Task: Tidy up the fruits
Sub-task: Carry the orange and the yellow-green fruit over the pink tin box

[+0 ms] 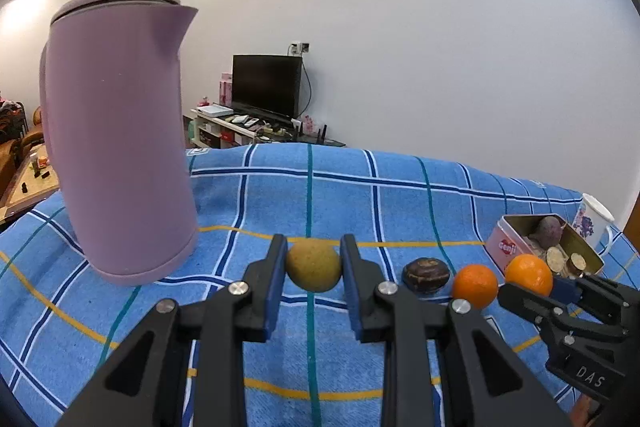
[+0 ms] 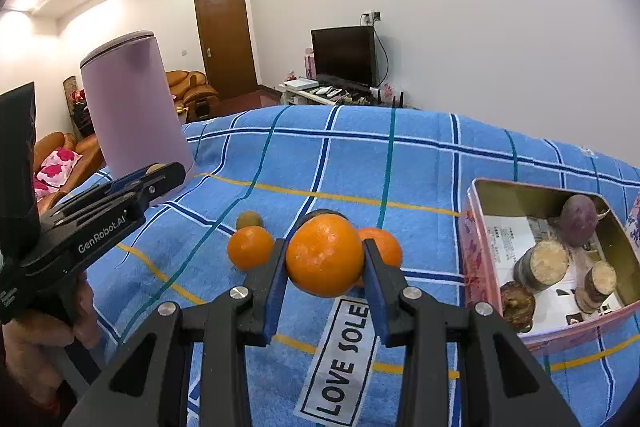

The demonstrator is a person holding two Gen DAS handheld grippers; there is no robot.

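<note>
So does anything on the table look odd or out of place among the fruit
One thing stands out: the dark brown fruit lying beside the oranges looks shrivelled and wrinkled, perhaps past its best. The pink tin holds cut stalk pieces on paper. Nothing looks spilled or tipped; the purple jug stands upright.

A yellow-green round fruit [image 1: 313,265] sits clamped in the left claw [image 1: 313,267], just right of the purple jug [image 1: 116,135]. Further right of the jug lie a dark wrinkled fruit [image 1: 425,274] and an orange [image 1: 475,285]. The right claw [image 2: 325,259] grips a second orange [image 2: 325,255], lifted clear of the cloth.
</note>
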